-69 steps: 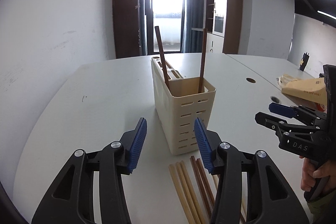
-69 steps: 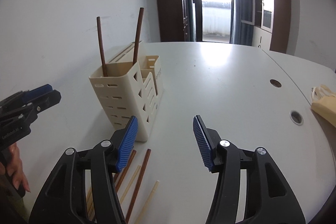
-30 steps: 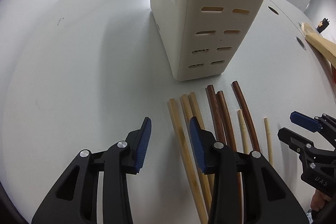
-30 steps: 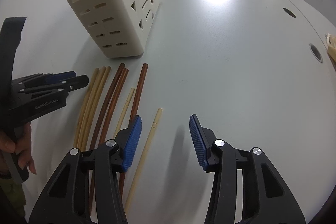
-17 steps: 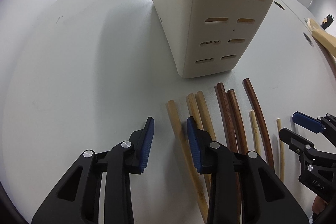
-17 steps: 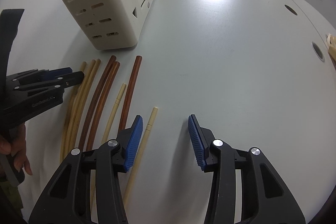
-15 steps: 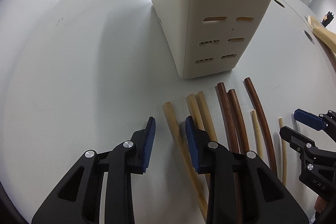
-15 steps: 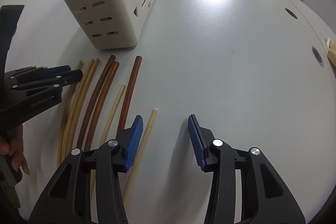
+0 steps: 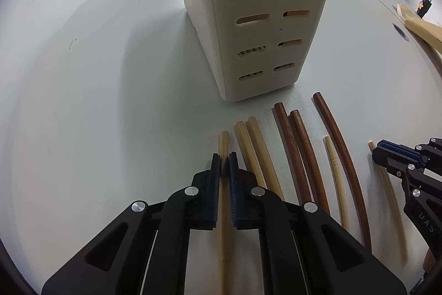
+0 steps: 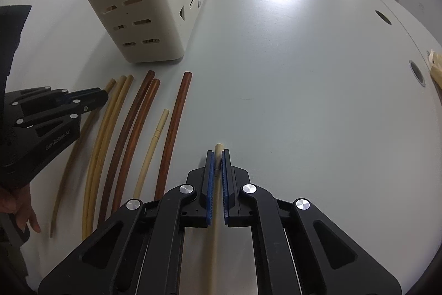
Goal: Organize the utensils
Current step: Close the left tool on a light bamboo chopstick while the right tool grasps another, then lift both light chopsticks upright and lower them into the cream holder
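Tongs (image 9: 224,156) on my left grip a bamboo chopstick (image 9: 223,140), right tongs (image 10: 218,154) a pale chopstick (image 10: 219,148), ready for the holder (image 9: 265,26).

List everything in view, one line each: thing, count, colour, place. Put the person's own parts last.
utensil holder: one, cream, slotted walls, standing on the table behind the chopsticks.
tan chopsticks: three; two lie side by side, one is clamped in the left tool.
dark brown chopsticks: three, lying on the table right of the tan ones.
pale chopsticks: two, ivory; one lies among the brown ones, one is clamped in the right tool.
table: one, white, with round cable holes.
tan bag: one, at the table's far right edge.
left tool: black with blue pads, shut on a tan chopstick.
right tool: black with blue pads, shut on a pale chopstick.
hand: partly seen, holding the left tool.
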